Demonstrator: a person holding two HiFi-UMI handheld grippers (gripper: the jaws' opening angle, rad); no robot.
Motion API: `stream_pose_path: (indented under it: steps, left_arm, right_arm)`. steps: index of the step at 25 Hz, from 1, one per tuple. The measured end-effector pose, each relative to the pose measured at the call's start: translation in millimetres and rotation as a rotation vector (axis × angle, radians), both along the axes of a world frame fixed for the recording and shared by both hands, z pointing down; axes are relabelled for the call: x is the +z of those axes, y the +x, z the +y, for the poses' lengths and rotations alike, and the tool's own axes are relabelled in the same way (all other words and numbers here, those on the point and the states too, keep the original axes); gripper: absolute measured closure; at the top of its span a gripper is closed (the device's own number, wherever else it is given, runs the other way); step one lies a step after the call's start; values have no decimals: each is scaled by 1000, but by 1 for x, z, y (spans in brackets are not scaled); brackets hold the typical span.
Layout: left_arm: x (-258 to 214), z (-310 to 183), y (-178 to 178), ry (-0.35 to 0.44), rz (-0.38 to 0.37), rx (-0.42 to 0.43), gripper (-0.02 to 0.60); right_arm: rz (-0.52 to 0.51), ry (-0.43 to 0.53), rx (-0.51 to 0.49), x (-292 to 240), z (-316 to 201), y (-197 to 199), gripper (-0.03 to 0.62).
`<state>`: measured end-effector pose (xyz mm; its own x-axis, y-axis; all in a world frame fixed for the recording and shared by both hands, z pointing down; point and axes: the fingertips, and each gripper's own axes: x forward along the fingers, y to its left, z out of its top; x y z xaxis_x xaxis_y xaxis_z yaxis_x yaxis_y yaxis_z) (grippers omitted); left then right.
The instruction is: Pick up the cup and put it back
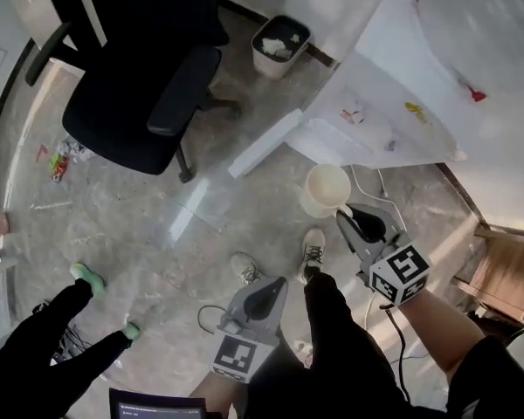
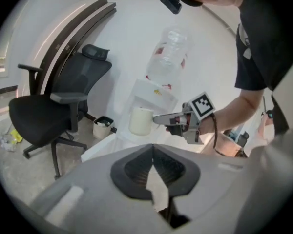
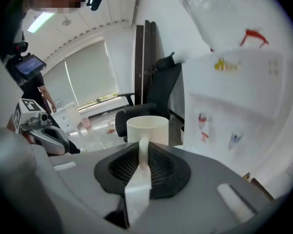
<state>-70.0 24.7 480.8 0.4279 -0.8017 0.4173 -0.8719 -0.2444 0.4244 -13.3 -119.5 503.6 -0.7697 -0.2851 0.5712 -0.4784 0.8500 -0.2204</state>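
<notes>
Hanging clear of the floor, the cup is held by its handle between the closed fingers of the right gripper, just near of the dispenser at the far right. A plain cream cylinder with a smooth wall and one loop handle is seen. It stands about upright, long axis vertical and mouth up, and the handle points back to the near side, into the jaws. Nothing can be seen inside it from above. The left gripper is held nearer and to the left, its fingers closed together on nothing. A bin stands on the floor at the far side, between chair and dispenser, with white crumpled scraps in it.
</notes>
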Motion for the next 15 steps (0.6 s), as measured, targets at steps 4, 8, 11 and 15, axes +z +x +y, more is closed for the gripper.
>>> stream_pose_path:
  steps: [4, 8, 11, 15]
  left_arm:
    - [-71, 23, -25, 47, 0, -24, 578]
    - [-153, 39, -44, 131, 19, -3, 578]
    - [-193, 34, -57, 193, -22, 94, 578]
    - [-215, 40, -44, 214, -8, 173, 578]
  right_arm:
    - [-87, 76, 59, -110, 21, -15, 543]
    - [-158, 133, 155, -197, 60, -17, 543]
    - [-198, 223, 227, -239, 83, -20, 543]
    - [-216, 317, 245, -279, 119, -8, 543]
